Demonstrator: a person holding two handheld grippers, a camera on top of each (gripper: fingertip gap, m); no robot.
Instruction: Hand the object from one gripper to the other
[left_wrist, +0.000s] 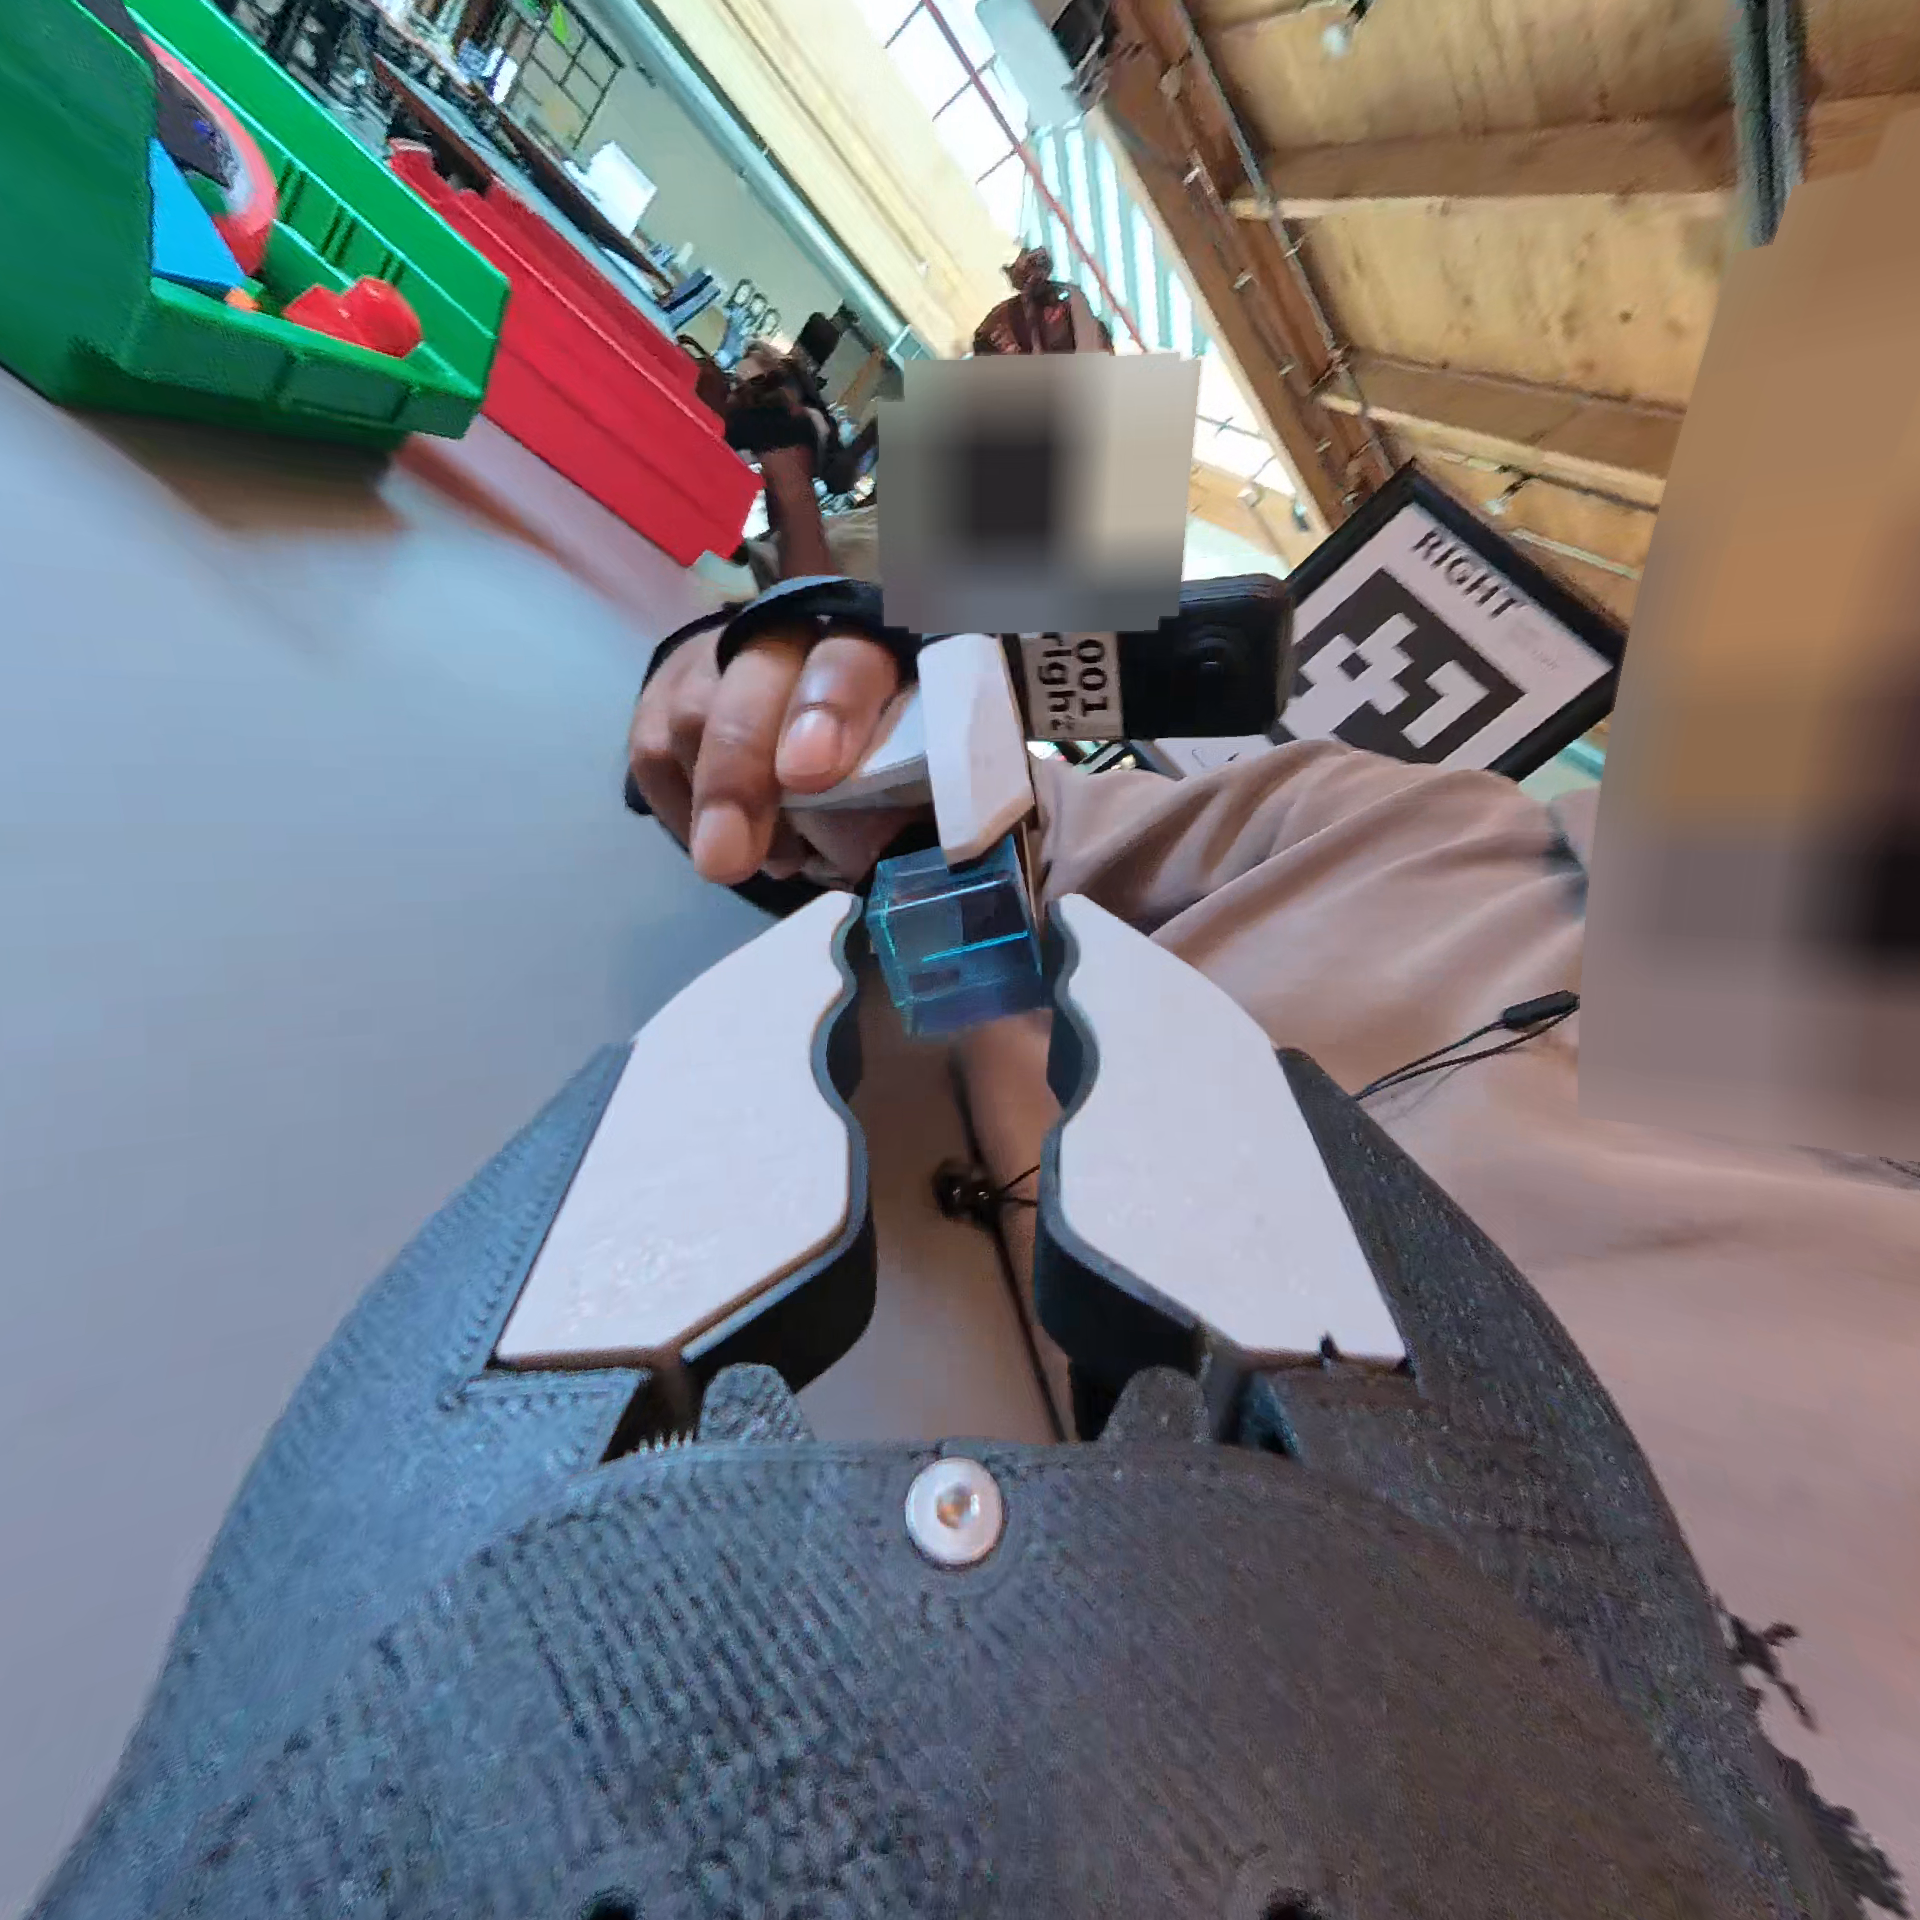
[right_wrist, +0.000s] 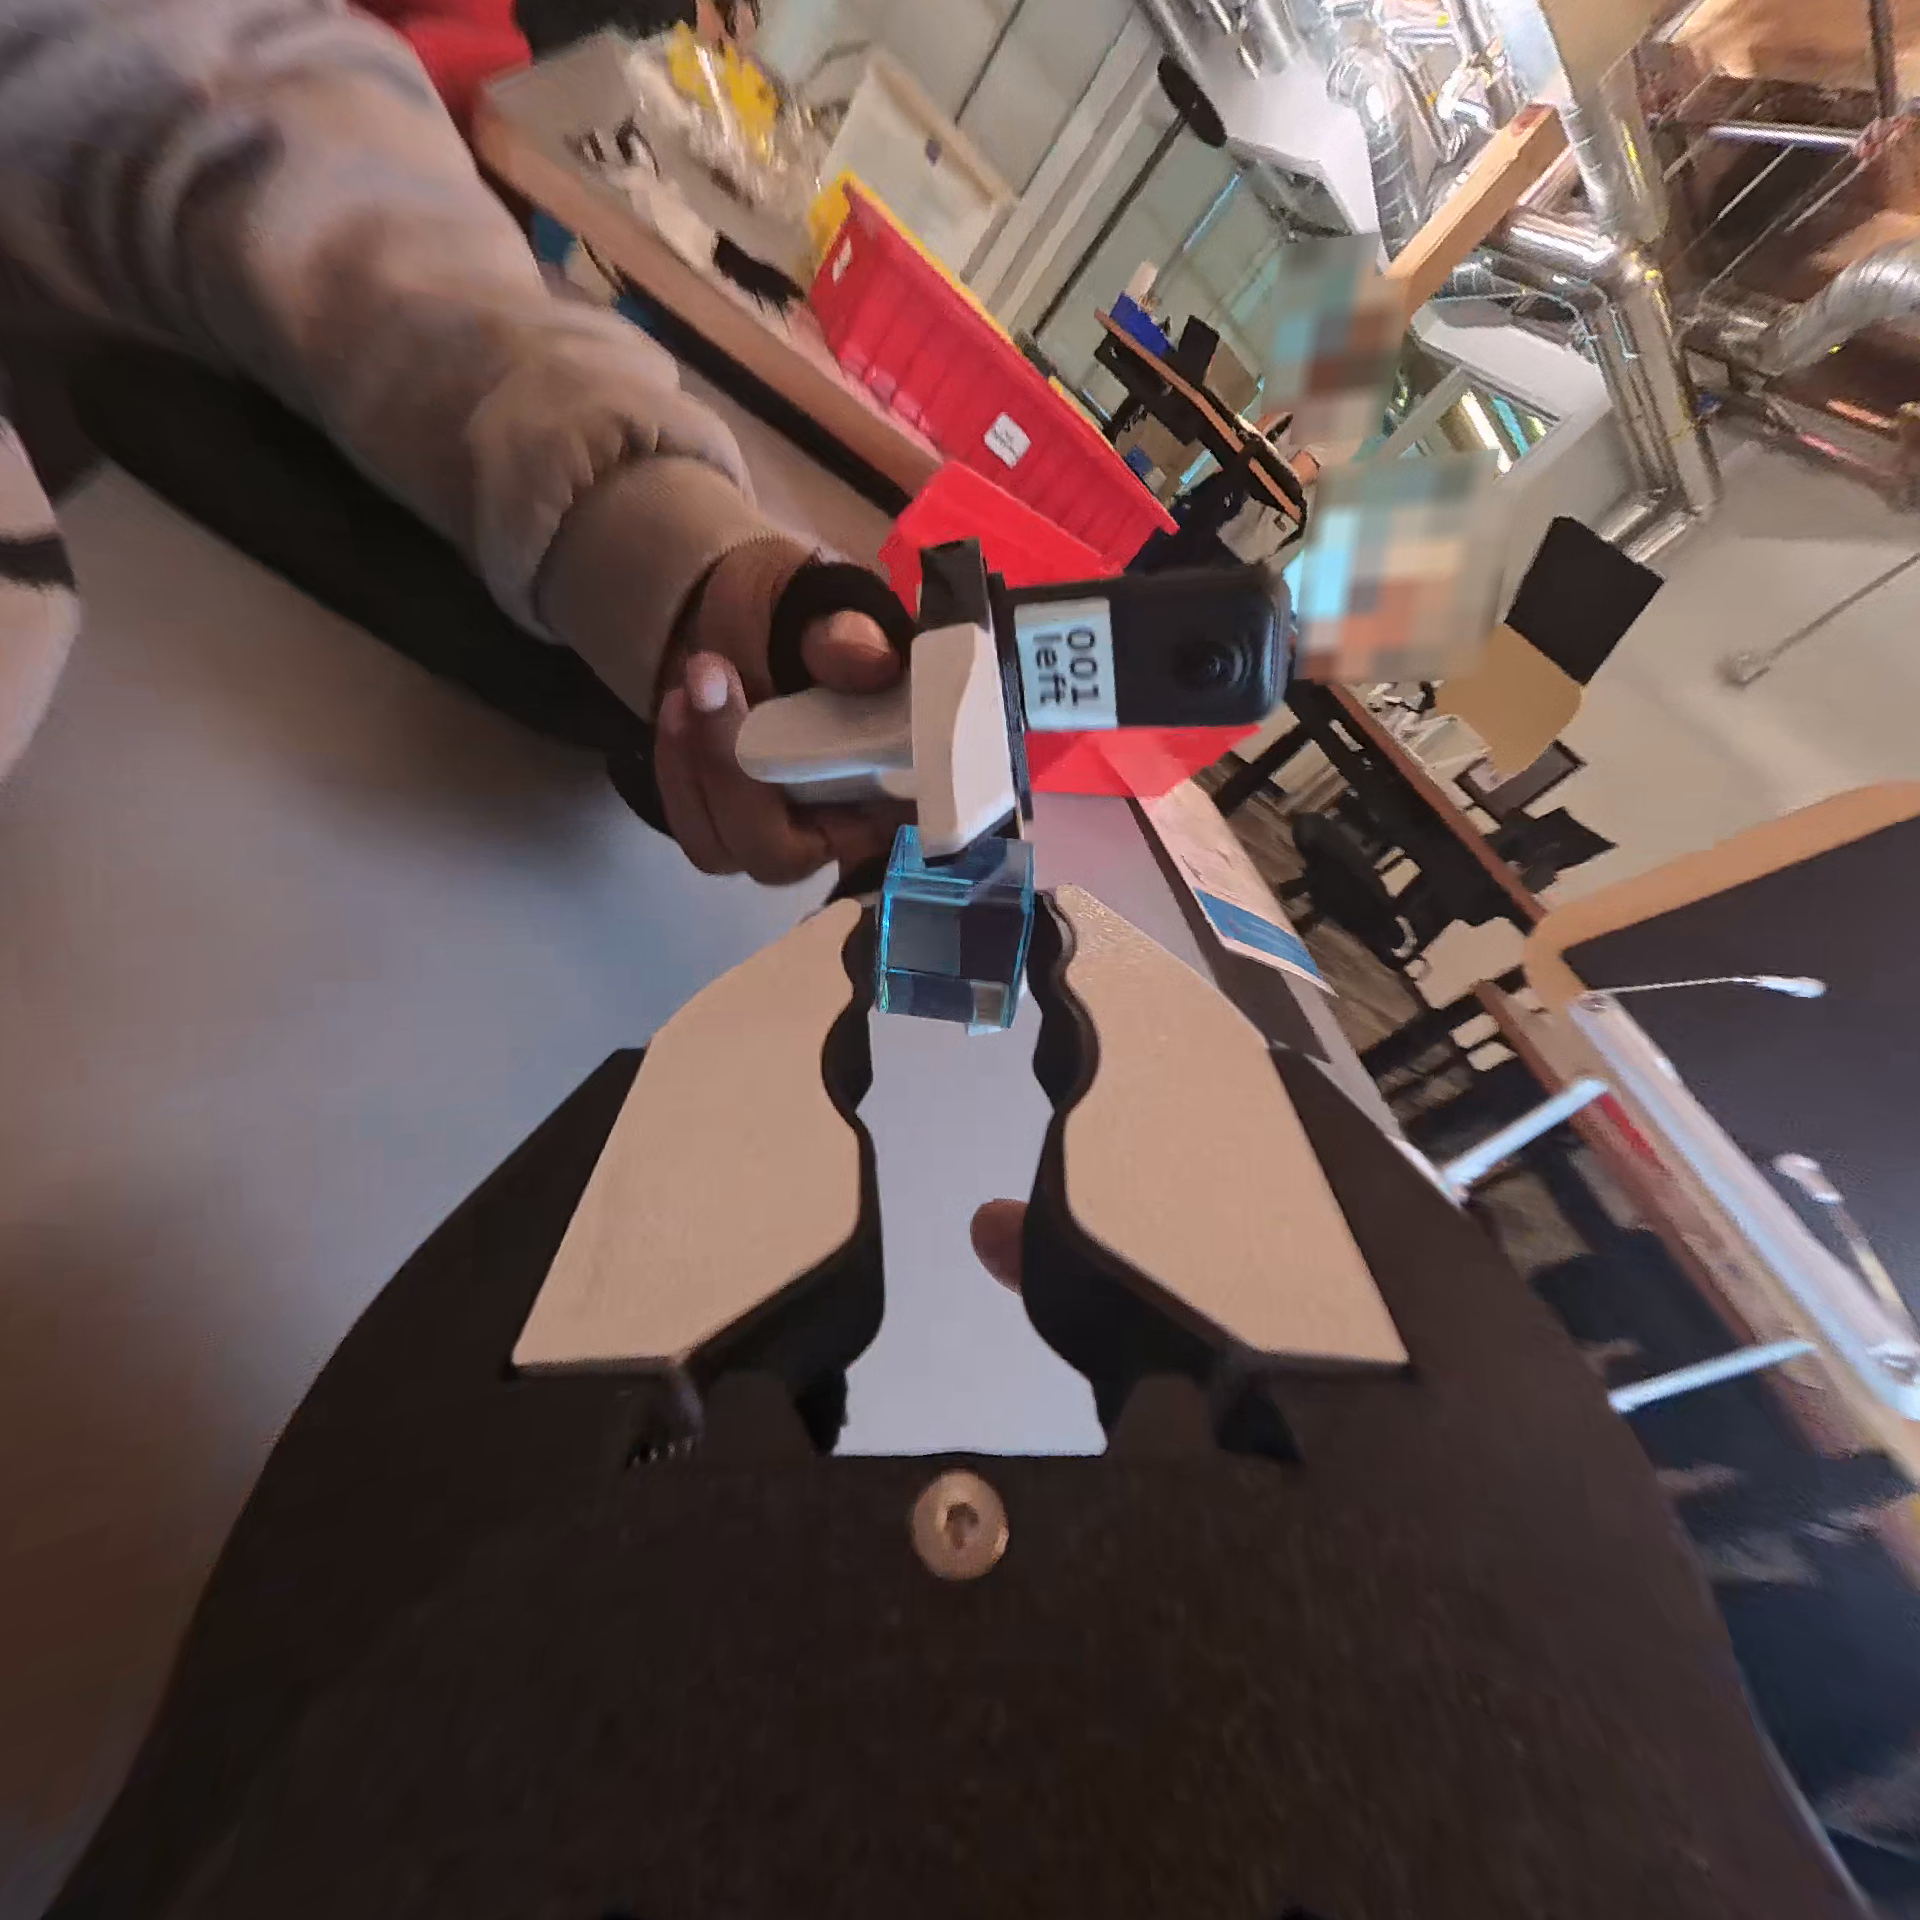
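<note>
Grey tabletop stretches behind a clear blue cube held up in the air. A green bin and a red bin stand well beyond the cube on that surface, with wooden beams and windows farther back.

In the left wrist view, the left gripper reaches forward with one fingertip on each side of the cube. The tongs are narrow, set at about the cube's width. Whether the pads press on it or sit just beside it cannot be told.

The right gripper comes in from beyond the cube, turned edge-on, with a white finger lying over the cube's far top corner. The right hand grips its pale handle just beyond the cube, the thumb through a black ring and the index finger stretched along the handle. A beige sleeve runs off behind it.

In the right wrist view, the right gripper's own tips flank the same cube as closely, and its grip cannot be judged either. The left hand curls round the other handle, just past the cube.

Each gripper carries a black camera with a white printed label. A black-and-white marker board, with one printed word along its edge, stands behind the cube.
</note>
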